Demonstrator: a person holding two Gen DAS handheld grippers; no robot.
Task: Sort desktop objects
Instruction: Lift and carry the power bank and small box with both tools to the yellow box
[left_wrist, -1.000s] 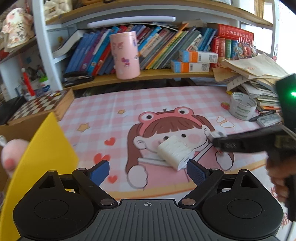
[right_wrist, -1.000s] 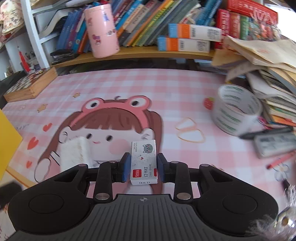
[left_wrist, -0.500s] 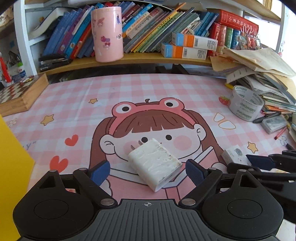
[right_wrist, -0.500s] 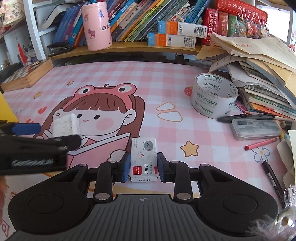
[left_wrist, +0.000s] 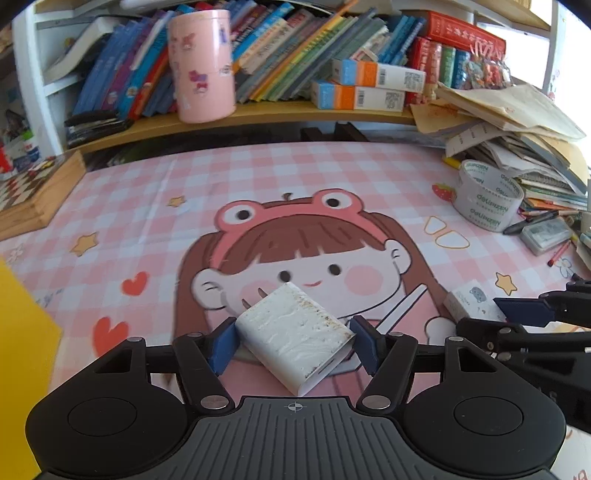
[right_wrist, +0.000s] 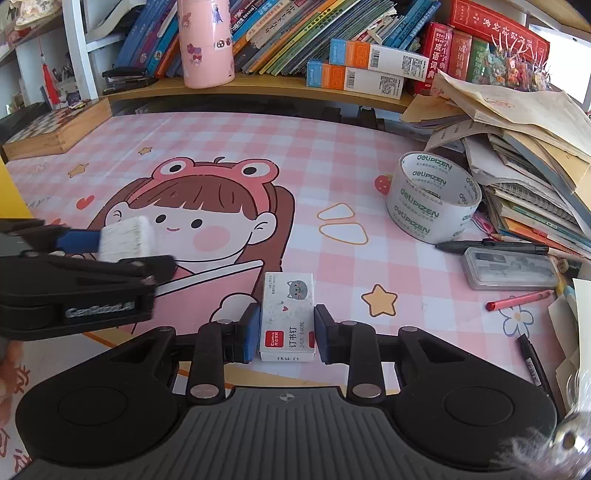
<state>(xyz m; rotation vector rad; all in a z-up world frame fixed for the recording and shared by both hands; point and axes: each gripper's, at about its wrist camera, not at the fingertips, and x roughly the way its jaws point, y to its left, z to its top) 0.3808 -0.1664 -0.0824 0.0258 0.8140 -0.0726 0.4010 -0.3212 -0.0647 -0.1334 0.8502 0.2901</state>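
Observation:
A white, worn rectangular block (left_wrist: 295, 339) lies askew on the pink cartoon desk mat (left_wrist: 332, 173). My left gripper (left_wrist: 292, 345) straddles it. Its jaws are closing, and the blue pads (left_wrist: 221, 347) meet the block's left and right corners. In the right wrist view the same block (right_wrist: 127, 236) shows between the left gripper's (right_wrist: 123, 251) fingers. My right gripper (right_wrist: 286, 332) is shut on a small white staple box (right_wrist: 288, 314) with a cat picture, low over the mat. From the left wrist view the staple box (left_wrist: 469, 299) and right gripper (left_wrist: 491, 317) sit at the right.
A tape roll (right_wrist: 432, 199), a black pen (right_wrist: 491, 245), a clear case (right_wrist: 509, 267) and a red crayon (right_wrist: 517, 300) lie at the right by a stack of papers (right_wrist: 517, 122). A chessboard box (left_wrist: 33, 192) sits far left, a pink canister (left_wrist: 201, 66) on the shelf, a yellow sheet (left_wrist: 22, 350) near left.
My left gripper came forward and down over the white block and its jaws narrowed from wide open to the block's corners. The right gripper kept its hold on the staple box.

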